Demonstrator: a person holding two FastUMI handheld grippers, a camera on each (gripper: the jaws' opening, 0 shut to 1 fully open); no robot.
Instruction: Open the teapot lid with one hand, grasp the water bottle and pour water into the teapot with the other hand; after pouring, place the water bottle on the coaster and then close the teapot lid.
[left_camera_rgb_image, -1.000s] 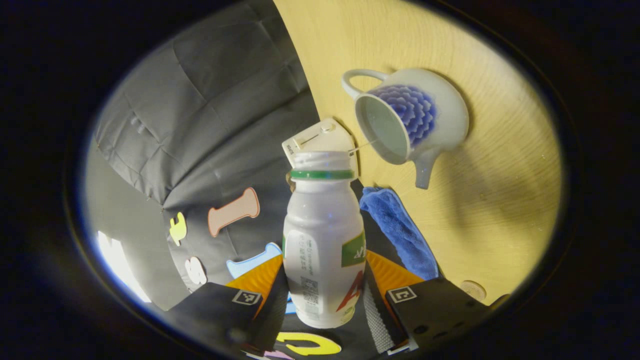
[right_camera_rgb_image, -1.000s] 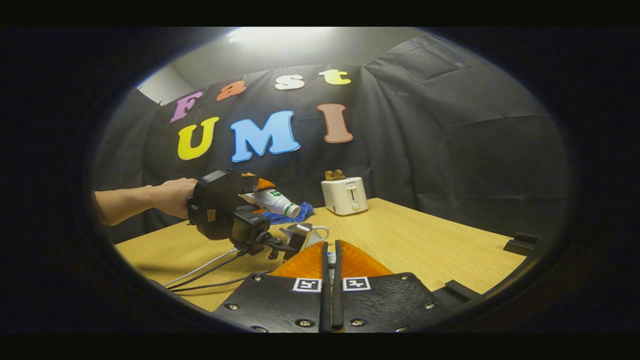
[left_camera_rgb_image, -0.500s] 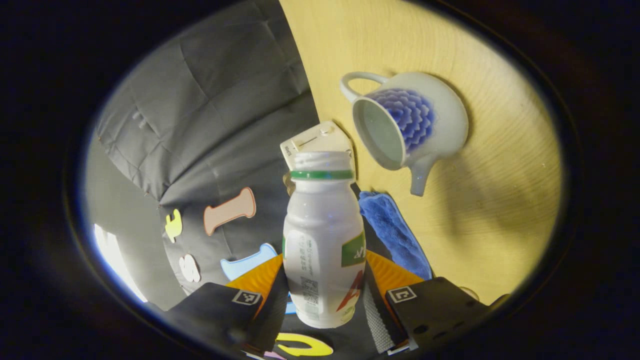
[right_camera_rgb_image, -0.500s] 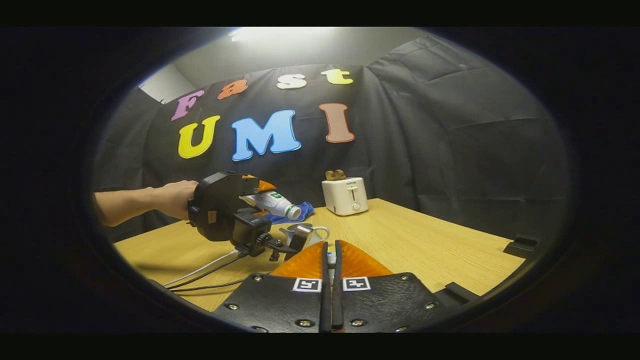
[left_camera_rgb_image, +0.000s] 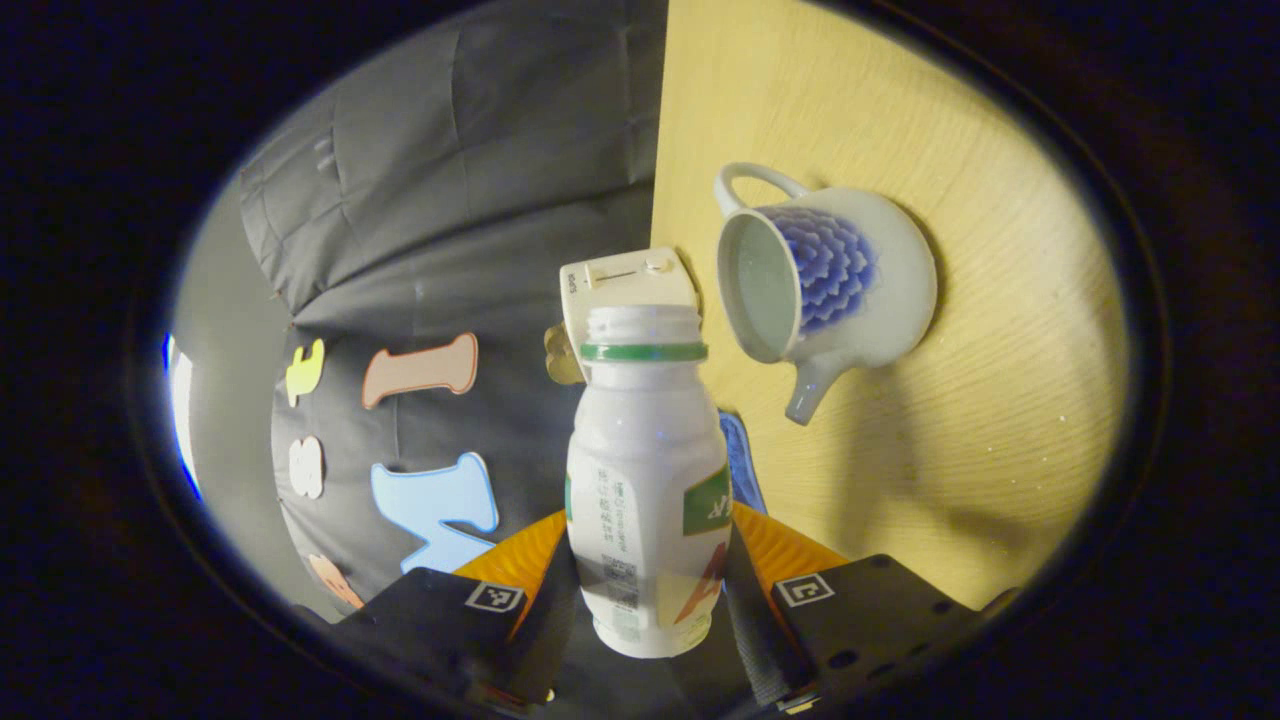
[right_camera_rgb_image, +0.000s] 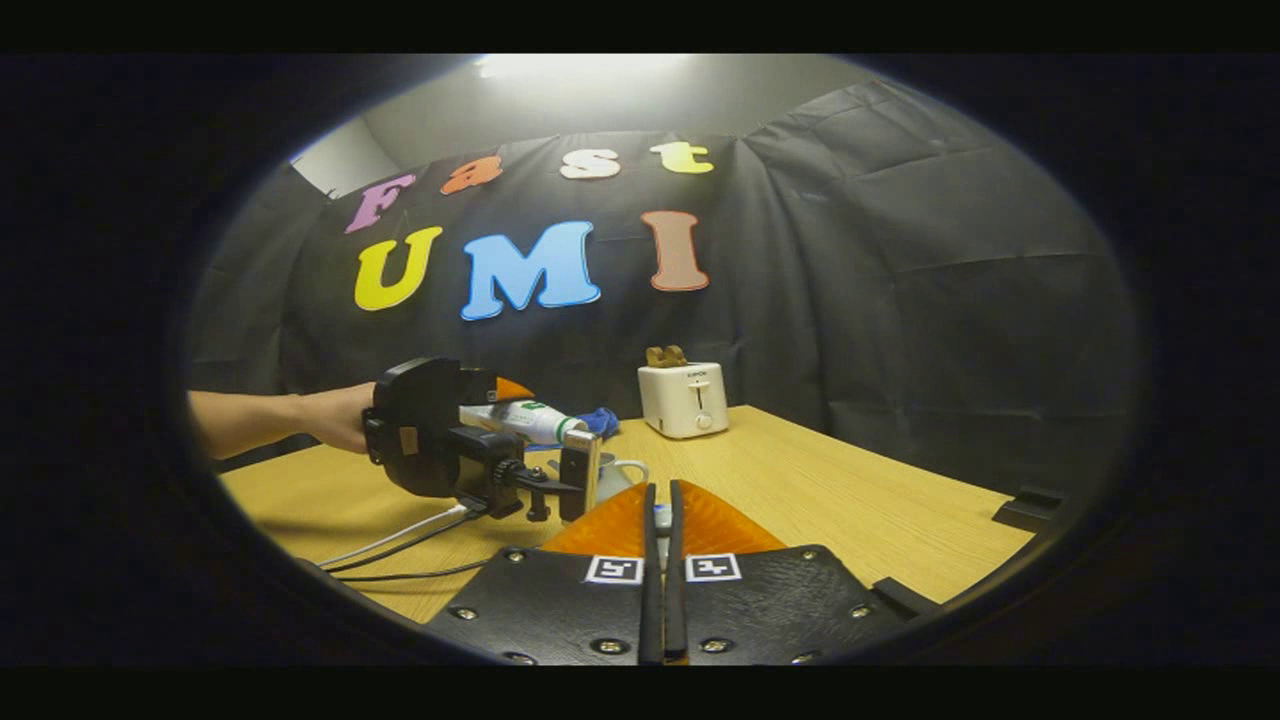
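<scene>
A white water bottle (left_camera_rgb_image: 645, 480) with a green neck ring and no cap is clamped between the fingers of my left gripper (left_camera_rgb_image: 648, 545). In the right gripper view the bottle (right_camera_rgb_image: 525, 420) lies about level above the table, mouth towards the teapot (right_camera_rgb_image: 630, 468). The white teapot (left_camera_rgb_image: 880, 290) with a blue pattern stands lidless, its opening just beyond the bottle's mouth. My right gripper (right_camera_rgb_image: 661, 500) is shut, and a small pale piece of the lid shows between its fingertips. A hand (right_camera_rgb_image: 330, 415) holds the left gripper (right_camera_rgb_image: 520, 410).
A white toaster (right_camera_rgb_image: 685, 398) stands at the back of the wooden table (right_camera_rgb_image: 850, 500), with a blue cloth (right_camera_rgb_image: 600, 420) to its left. Cables (right_camera_rgb_image: 400, 545) trail from the left gripper across the table's near left.
The left gripper has swung the bottle up from a downward tilt to about level. The thin stream seen at its mouth a second ago is gone. The right gripper has barely moved.
</scene>
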